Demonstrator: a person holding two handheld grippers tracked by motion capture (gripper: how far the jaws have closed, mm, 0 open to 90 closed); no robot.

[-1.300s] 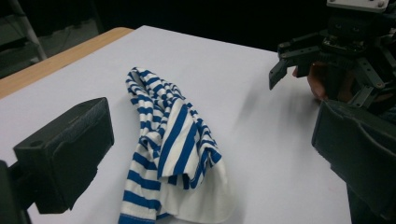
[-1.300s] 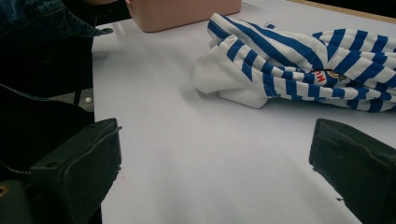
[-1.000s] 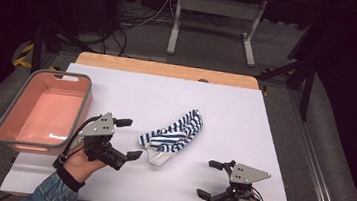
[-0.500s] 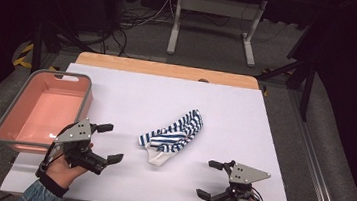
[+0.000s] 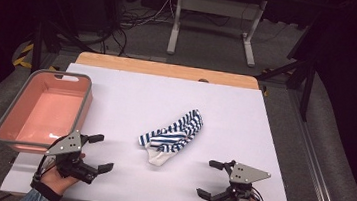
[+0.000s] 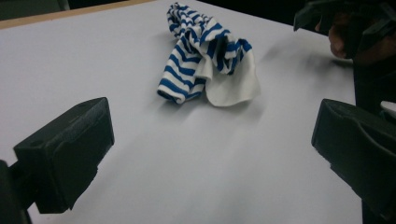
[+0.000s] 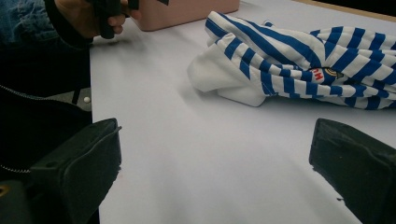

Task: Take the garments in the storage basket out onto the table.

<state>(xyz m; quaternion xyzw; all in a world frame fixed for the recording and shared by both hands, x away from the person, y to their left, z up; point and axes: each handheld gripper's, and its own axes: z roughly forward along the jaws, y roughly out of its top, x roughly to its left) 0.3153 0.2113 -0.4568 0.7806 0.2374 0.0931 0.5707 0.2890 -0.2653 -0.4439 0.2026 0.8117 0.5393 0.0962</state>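
A crumpled blue-and-white striped cloth (image 5: 172, 136) lies near the middle of the white table top (image 5: 166, 99). It has a plain white end toward the front. In the left gripper view the striped cloth (image 6: 205, 56) lies ahead of the wide-apart jaws, untouched. The right gripper view has the striped cloth (image 7: 299, 60) beyond its spread jaws. My left gripper (image 5: 101, 153) is open at the front left, next to the pink tub (image 5: 45, 109). At the front right my right gripper (image 5: 211, 179) stands open, holding nothing.
The pink tub with a grey rim sits at the table's left edge. A wooden strip (image 5: 169, 70) borders the far edge. Beyond the table are a metal stand (image 5: 215, 19) and cables on the floor. The other hand's gripper (image 6: 345, 23) is at the upper right of the left gripper view.
My left gripper drew back from the cloth toward the front left, beside the tub, and stays open. The cloth and the right gripper have not moved.
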